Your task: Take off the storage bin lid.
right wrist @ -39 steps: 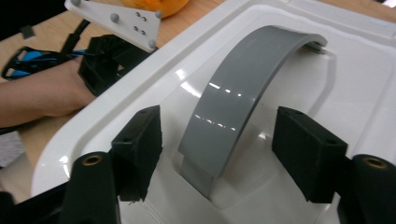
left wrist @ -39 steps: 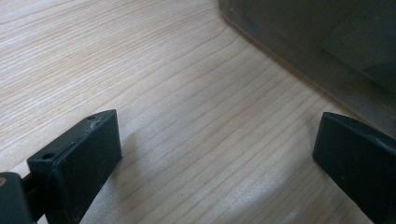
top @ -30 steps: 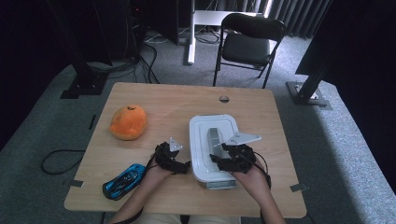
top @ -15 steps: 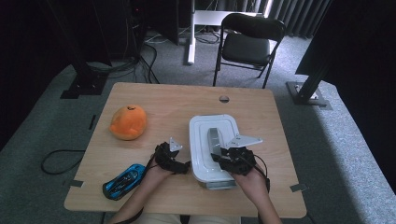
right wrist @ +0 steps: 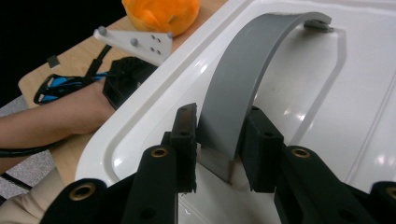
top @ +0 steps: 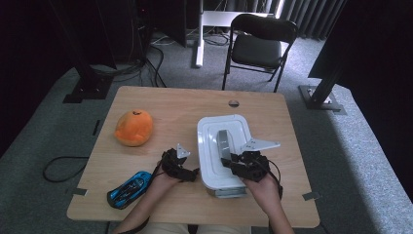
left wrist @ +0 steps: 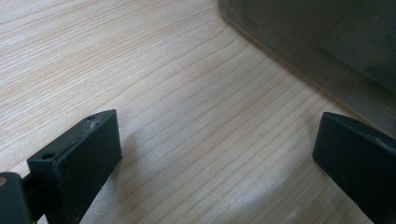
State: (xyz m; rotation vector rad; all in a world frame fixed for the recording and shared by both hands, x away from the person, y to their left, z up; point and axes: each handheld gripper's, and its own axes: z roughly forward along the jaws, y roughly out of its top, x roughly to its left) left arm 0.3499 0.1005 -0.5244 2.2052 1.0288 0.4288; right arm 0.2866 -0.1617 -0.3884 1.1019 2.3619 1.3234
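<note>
On lid (top: 210, 146) | right gripper (right wrist: 218, 140) clamps handle (right wrist: 243, 79) | left gripper (left wrist: 215, 154) beside edge

The right gripper (right wrist: 219, 140) has just closed its jaws, while the left gripper (left wrist: 215, 154) rests with jaws wide apart.

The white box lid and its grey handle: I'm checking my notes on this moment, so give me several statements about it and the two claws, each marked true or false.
1. The right claw is shut on the grey handle of the white lid. True; its jaws have just been closing.
2. The left claw holds the blue toy car. False: its jaws stand open over bare table, beside the box.
3. The orange plush toy sits on the lid. False: it lies on the table, left of the box.
4. The handle arches up from the lid. True.
5. The toy car lies at the table's near left corner. True.
</note>
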